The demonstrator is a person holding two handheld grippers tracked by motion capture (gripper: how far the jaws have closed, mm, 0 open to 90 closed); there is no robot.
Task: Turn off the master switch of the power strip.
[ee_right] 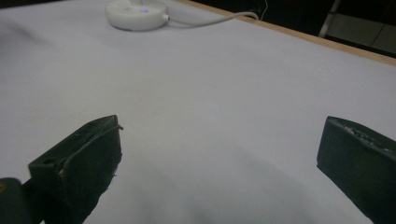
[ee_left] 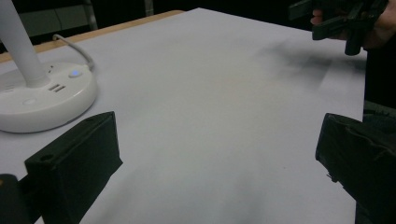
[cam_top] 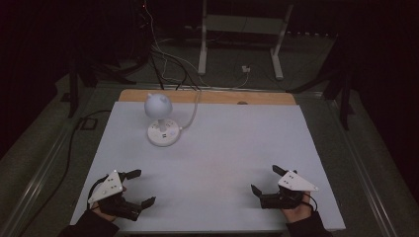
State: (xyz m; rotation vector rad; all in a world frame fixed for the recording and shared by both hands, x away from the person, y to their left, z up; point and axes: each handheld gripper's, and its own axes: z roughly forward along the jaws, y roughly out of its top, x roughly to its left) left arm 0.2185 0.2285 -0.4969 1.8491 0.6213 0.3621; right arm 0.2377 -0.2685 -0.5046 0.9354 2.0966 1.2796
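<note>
Dim room, dark curtains around. Grey carpet floor (cam_top: 346, 128) w/ loose cables (cam_top: 170, 64). White metal frame stand (cam_top: 242, 34) at back. Table (cam_top: 257, 143): white top, wood edge at far side.

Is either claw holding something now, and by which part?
Nothing is held. The left claw and right claw are both open over the bare white table.

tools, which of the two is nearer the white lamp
The left tool, at the table's near left corner. The lamp stands on the far left side, so the right tool sits farther across from it.
</note>
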